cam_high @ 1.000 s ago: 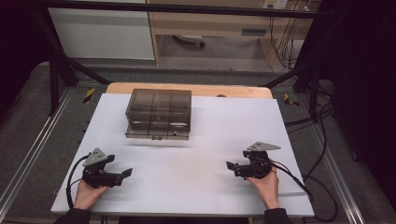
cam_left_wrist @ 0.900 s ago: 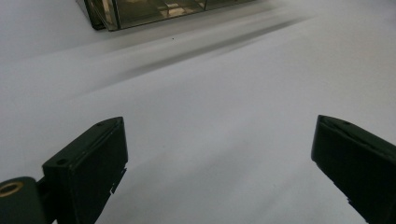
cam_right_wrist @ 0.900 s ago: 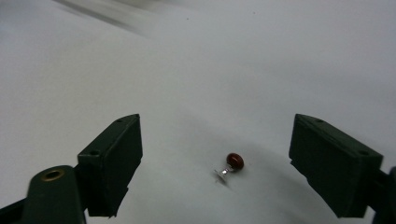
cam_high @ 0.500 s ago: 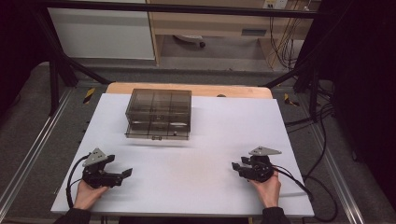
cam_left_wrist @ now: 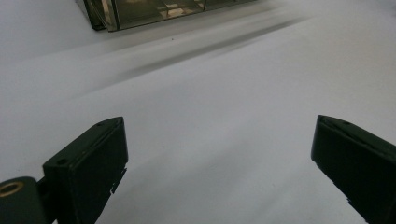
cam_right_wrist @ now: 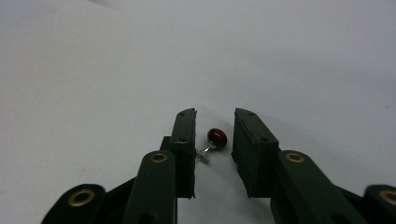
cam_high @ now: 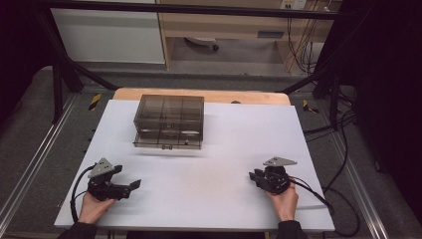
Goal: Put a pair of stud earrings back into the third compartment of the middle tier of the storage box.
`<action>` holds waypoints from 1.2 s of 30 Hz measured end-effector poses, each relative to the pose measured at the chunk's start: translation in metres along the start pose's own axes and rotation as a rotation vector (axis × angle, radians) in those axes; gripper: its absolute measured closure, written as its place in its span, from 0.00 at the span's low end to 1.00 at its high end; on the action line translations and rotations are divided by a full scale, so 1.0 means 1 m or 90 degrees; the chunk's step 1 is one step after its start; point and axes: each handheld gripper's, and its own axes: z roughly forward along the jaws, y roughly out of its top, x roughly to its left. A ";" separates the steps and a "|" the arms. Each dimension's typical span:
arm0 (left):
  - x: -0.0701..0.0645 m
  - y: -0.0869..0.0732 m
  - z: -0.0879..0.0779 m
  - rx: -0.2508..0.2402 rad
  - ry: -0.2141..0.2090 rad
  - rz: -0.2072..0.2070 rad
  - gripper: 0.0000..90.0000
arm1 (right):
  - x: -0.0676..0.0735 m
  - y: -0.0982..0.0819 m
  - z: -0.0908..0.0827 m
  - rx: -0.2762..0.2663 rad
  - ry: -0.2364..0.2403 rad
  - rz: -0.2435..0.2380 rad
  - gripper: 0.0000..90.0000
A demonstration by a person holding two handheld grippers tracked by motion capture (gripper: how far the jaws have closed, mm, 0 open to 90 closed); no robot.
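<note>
High view, left hand (cam_high: 92, 206): rests on the near left edge of the white bench (cam_high: 224, 134), forearm entering from the bottom.
High view, left hand-held gripper (cam_high: 130, 186): black, lying low over the bench, pointing towards the middle; jaws spread wide, nothing between them.
High view, right hand (cam_high: 285, 201): rests on the near right part of the bench, wrist straight, forearm entering from the bottom.
High view, right hand-held gripper (cam_high: 254, 177): black, with a grey three-cornered plate on top, pointing left and slightly away; jaws drawn close together; what lies at the tips is too small to tell here.
High view, smoke-tinted clear plastic drawer box (cam_high: 169, 121): stands at the far middle of the bench, well apart from both hands.
Left gripper view, left hand-held gripper (cam_left_wrist: 219, 154): jaws stand far apart, bare bench between them, touching nothing; a corner of the drawer box (cam_left_wrist: 140, 10) shows at the top.
Right gripper view, right hand-held gripper (cam_right_wrist: 214, 122): jaws have just been closing and now stand narrowly apart.
Right gripper view, small dark red bead earring with silver post (cam_right_wrist: 216, 137): lies on the bench between the jaws; the post end reaches the left-hand pad, the bead sits clear of the other pad; not yet clamped.
View difference: the earring is legible in the right gripper view; the hands' placing is plain from above.
</note>
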 end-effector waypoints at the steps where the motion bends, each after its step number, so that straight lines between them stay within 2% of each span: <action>1: 0.000 0.000 0.000 0.000 0.000 0.000 0.04 | 0.000 0.000 0.000 0.001 -0.002 0.001 0.82; 8: 0.000 0.000 0.000 0.001 0.001 0.002 0.04 | 0.000 0.000 0.000 0.002 -0.012 0.008 0.89; 19: 0.000 0.000 0.000 0.000 0.001 0.001 0.04 | 0.000 0.001 -0.001 0.004 -0.011 0.015 0.91; 25: 0.000 0.000 -0.001 -0.001 0.001 0.001 0.04 | 0.000 0.003 -0.007 -0.007 0.001 0.019 0.92; 36: 0.000 0.000 0.000 0.001 0.002 0.000 0.04 | 0.004 0.014 -0.016 -0.024 0.033 0.005 0.92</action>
